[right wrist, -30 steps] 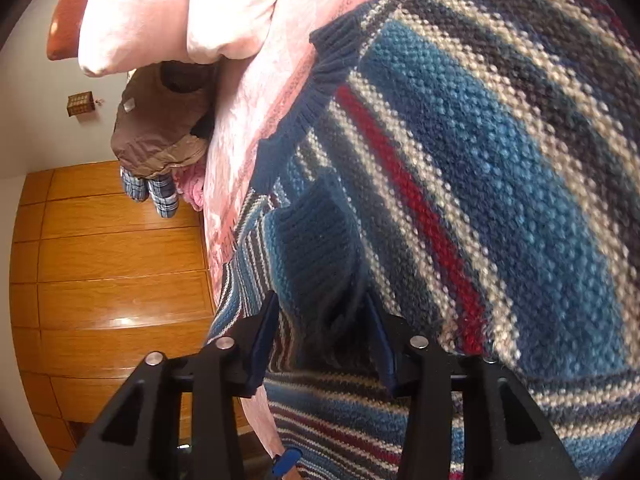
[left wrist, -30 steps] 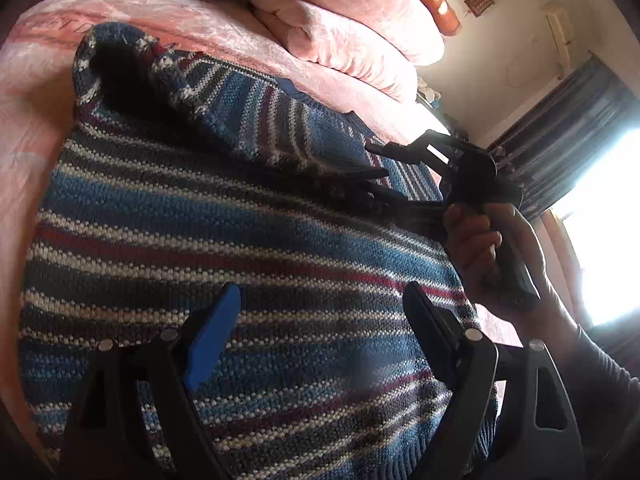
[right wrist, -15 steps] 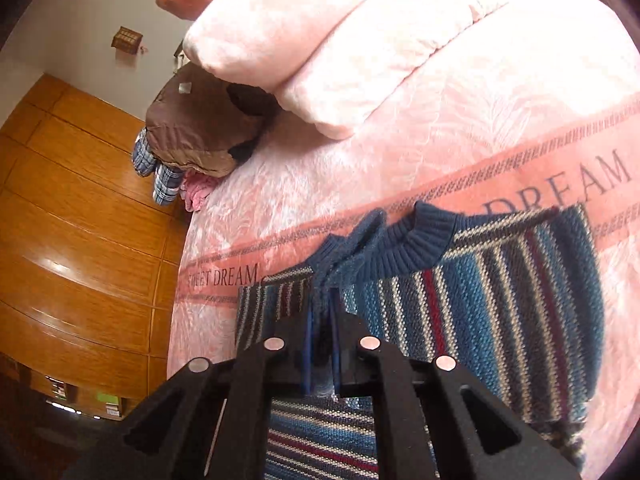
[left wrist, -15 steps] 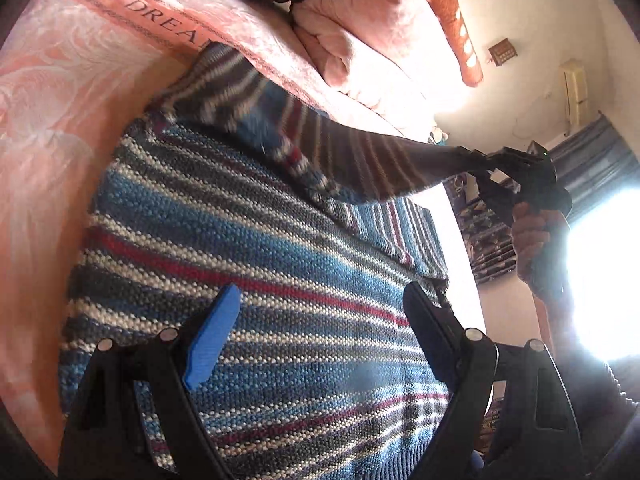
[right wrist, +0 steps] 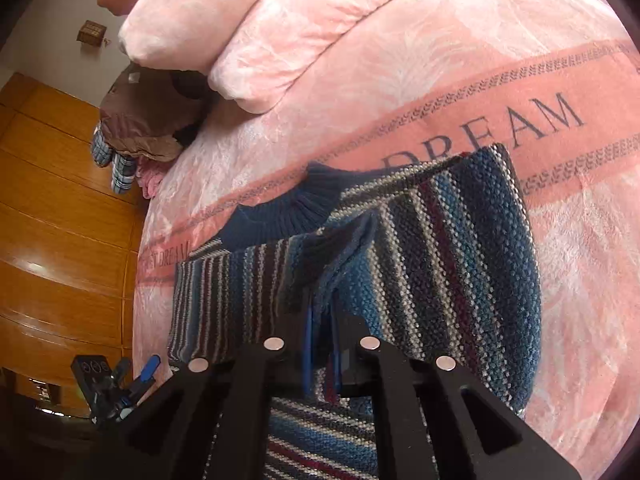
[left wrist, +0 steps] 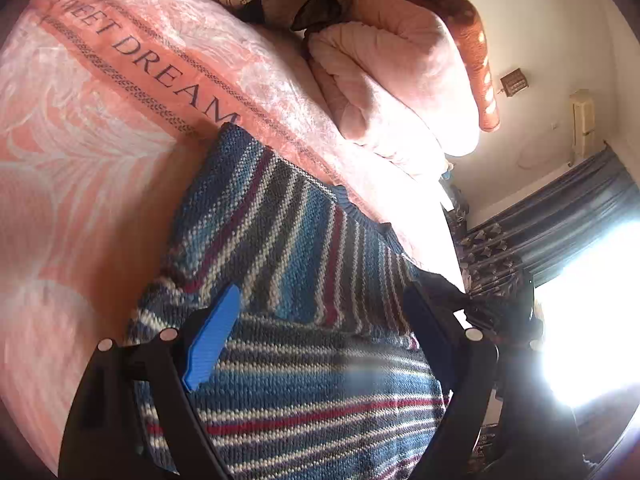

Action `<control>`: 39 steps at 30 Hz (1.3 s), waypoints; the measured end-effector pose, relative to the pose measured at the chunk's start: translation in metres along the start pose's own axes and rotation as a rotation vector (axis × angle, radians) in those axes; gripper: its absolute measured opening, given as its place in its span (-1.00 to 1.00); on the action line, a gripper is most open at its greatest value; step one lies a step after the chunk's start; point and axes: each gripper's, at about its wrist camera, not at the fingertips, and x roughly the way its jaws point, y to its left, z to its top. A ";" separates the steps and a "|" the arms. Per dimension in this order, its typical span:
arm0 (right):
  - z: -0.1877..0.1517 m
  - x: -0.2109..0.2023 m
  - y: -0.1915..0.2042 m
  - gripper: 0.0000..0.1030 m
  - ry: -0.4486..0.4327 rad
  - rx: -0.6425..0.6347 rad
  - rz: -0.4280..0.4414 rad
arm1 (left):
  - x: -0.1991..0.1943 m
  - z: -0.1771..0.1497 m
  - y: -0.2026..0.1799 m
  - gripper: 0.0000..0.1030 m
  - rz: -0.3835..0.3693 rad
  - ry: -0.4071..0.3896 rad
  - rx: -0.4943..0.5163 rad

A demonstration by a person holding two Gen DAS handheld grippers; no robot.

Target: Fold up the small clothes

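Note:
A blue, white and red striped knit sweater (left wrist: 304, 280) lies on the pink bed, its navy ribbed collar (right wrist: 288, 212) toward the pillows. One sleeve (right wrist: 452, 264) is folded over the body. My right gripper (right wrist: 322, 320) is shut on a bunch of the sleeve's knit just above the sweater. The left wrist view shows it as a dark, backlit shape (left wrist: 500, 312) at the sweater's right edge. My left gripper (left wrist: 320, 340) hovers open over the lower body with nothing between its fingers; its blue pad (left wrist: 212, 344) shows. It also appears in the right wrist view, low at the left (right wrist: 132, 376).
The pink blanket (right wrist: 460, 80) printed "SWEET DREAM" covers the bed. A folded pink quilt (left wrist: 392, 80) and a brown jacket (right wrist: 148, 116) lie at the head. Wooden panelling (right wrist: 60, 220) stands beside the bed. Dark curtains (left wrist: 560, 216) flank a glaring window.
My right gripper closed on the sleeve, lifted it and carried it across the sweater's body. The left gripper drew back toward the hem, so more of the blanket shows.

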 end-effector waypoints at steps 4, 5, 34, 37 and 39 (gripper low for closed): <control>-0.006 0.007 -0.033 -0.64 0.022 0.031 -0.078 | 0.029 0.017 0.006 0.58 0.064 0.101 -0.021; -0.004 -0.003 -0.039 -0.64 -0.011 0.040 -0.074 | 0.029 0.023 0.001 0.58 0.039 0.102 -0.011; -0.018 0.005 -0.042 -0.67 0.106 -0.023 0.173 | 0.072 0.027 -0.034 0.49 -0.177 0.318 0.211; -0.031 -0.002 -0.049 -0.67 0.107 -0.005 0.193 | 0.085 0.014 -0.046 0.50 -0.257 0.378 0.205; -0.035 0.015 -0.059 -0.74 0.135 0.012 0.111 | 0.110 0.006 -0.040 0.50 -0.169 0.416 0.188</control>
